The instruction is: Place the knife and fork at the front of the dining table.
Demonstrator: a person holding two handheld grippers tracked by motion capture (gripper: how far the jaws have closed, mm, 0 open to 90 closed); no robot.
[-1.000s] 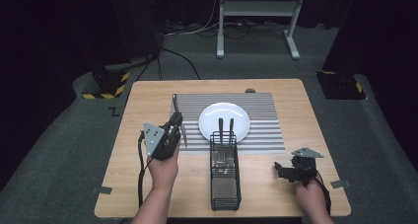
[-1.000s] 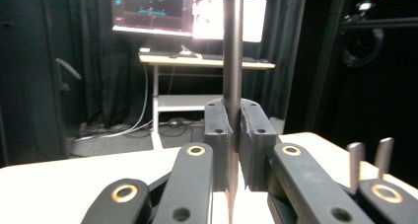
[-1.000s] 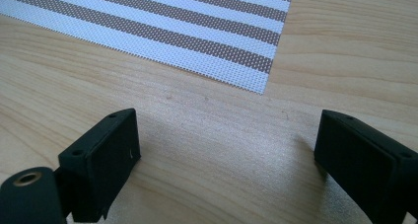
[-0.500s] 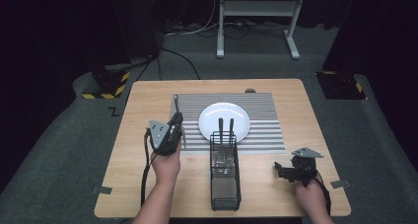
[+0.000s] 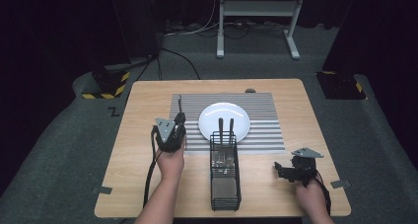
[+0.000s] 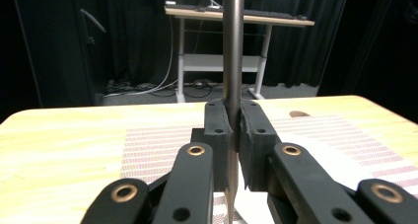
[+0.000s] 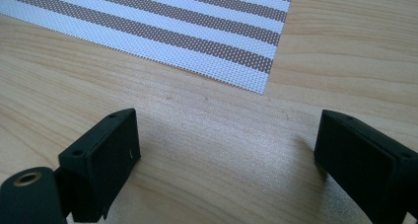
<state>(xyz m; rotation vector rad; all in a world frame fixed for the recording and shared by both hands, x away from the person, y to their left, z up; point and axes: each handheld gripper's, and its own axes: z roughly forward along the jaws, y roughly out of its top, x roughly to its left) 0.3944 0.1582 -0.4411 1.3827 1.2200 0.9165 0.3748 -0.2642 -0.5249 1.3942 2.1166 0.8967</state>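
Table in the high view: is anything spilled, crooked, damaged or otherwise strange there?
Nothing stands out. The plate lies flat on the striped mat, which sits square to the table. The wire caddy stands upright with two utensils in it. The left gripper holds a metal utensil; the right gripper is open over bare wood.

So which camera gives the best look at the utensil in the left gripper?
The left gripper view: the utensil stands upright, clamped between the pads. In the high view it is a thin grey rod above the left gripper. The right gripper view looks at table and mat.
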